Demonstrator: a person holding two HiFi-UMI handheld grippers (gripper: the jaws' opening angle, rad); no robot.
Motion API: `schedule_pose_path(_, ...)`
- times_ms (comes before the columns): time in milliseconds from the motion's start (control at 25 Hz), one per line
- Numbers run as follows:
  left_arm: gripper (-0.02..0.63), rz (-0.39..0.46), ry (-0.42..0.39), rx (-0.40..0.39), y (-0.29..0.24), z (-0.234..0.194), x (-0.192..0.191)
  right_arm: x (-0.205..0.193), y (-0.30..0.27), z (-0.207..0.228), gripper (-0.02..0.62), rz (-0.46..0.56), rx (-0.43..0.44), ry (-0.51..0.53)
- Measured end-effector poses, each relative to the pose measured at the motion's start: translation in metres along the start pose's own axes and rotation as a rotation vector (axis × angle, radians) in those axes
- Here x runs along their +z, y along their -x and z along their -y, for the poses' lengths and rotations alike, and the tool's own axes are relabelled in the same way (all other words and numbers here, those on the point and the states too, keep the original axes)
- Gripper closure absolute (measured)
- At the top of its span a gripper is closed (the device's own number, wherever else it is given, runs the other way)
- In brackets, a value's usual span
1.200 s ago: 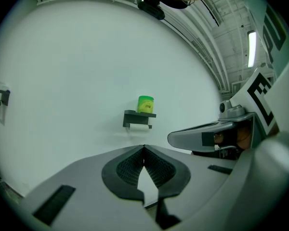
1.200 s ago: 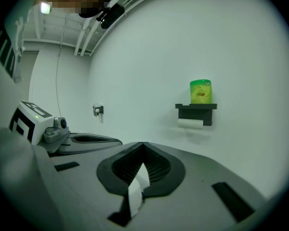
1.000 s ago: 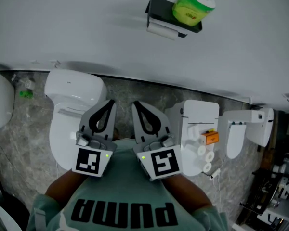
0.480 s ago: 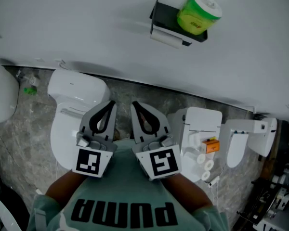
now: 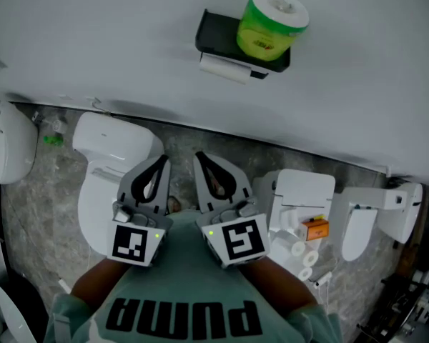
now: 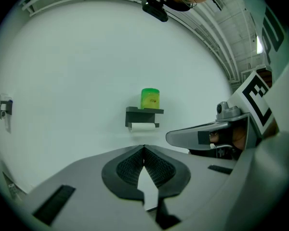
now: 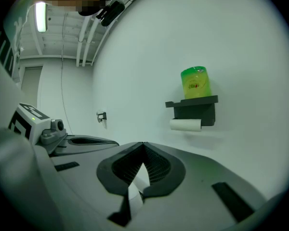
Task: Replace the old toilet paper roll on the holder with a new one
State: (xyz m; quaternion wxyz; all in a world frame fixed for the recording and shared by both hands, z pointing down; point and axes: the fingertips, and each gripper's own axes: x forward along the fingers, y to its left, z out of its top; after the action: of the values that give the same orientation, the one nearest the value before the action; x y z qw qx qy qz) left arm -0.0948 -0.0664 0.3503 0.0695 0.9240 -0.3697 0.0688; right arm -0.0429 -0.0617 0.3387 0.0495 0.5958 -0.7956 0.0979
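Observation:
A black holder [image 5: 222, 40] is fixed to the white wall, with a thin white toilet paper roll [image 5: 224, 68] hung under it. A new roll in green wrapping [image 5: 270, 23] stands on its top shelf. Both show in the left gripper view, holder [image 6: 143, 115] and green roll [image 6: 150, 98], and in the right gripper view, holder [image 7: 196, 110], old roll [image 7: 185, 124], green roll [image 7: 195, 83]. My left gripper [image 5: 161, 160] and right gripper [image 5: 200, 157] are held side by side close to my chest, well short of the wall. Both are shut with nothing in them.
A white toilet [image 5: 111, 168] stands on the grey stone floor below left. Another white fixture [image 5: 300, 202] to the right carries small rolls [image 5: 300, 252] and an orange box [image 5: 315, 228]. A small metal fitting [image 7: 101, 116] sits on the wall to the left.
The view has shifted: the holder with both rolls now sits lower and further left in the head view. Both grippers stay shut, side by side at my chest.

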Motion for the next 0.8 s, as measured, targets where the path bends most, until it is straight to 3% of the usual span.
schedule_pose_path(400,0.603,-0.03,-0.05,0.069,-0.049,0.021,0.009,-0.004,0.001,0.068,0.592,0.012,0.068,-0.132)
schedule_pose_path(800,0.603,-0.076,-0.076,0.108,-0.081,0.022,0.008,-0.017,-0.022,0.1,0.591,0.037,0.23,-0.558)
